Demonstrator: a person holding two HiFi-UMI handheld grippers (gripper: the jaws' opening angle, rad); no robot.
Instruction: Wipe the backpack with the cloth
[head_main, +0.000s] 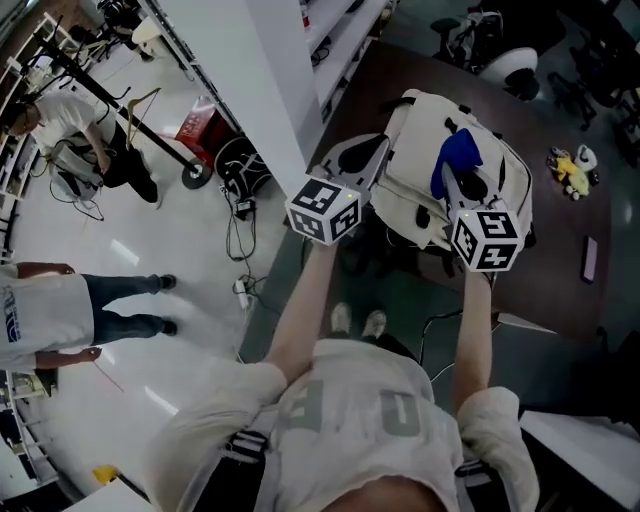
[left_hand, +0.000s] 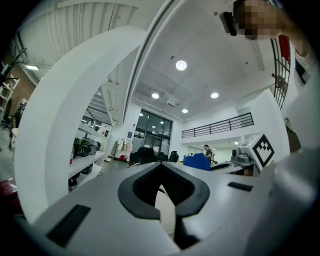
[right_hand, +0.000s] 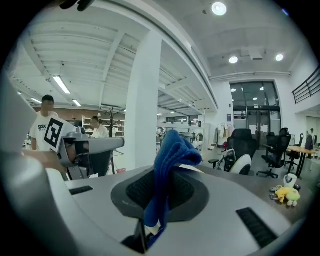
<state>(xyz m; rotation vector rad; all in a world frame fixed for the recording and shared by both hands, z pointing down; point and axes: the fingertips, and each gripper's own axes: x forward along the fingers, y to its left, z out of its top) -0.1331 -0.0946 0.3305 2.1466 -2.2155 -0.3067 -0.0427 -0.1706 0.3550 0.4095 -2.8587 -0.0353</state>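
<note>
The blue cloth (right_hand: 167, 165) is gripped between the jaws of the right gripper (head_main: 450, 185) and stands up out of them, and it is held over the cream backpack (head_main: 420, 125) that lies on the dark tabletop (head_main: 560, 225). The jaws of the left gripper (head_main: 372, 150) are seen pressed together at the backpack's left edge. Black-and-white square patterns are borne on each marker cube (head_main: 325, 210), while the white print on a red bag (head_main: 195, 125) standing on the floor (head_main: 150, 260) is too small to be read.
</note>
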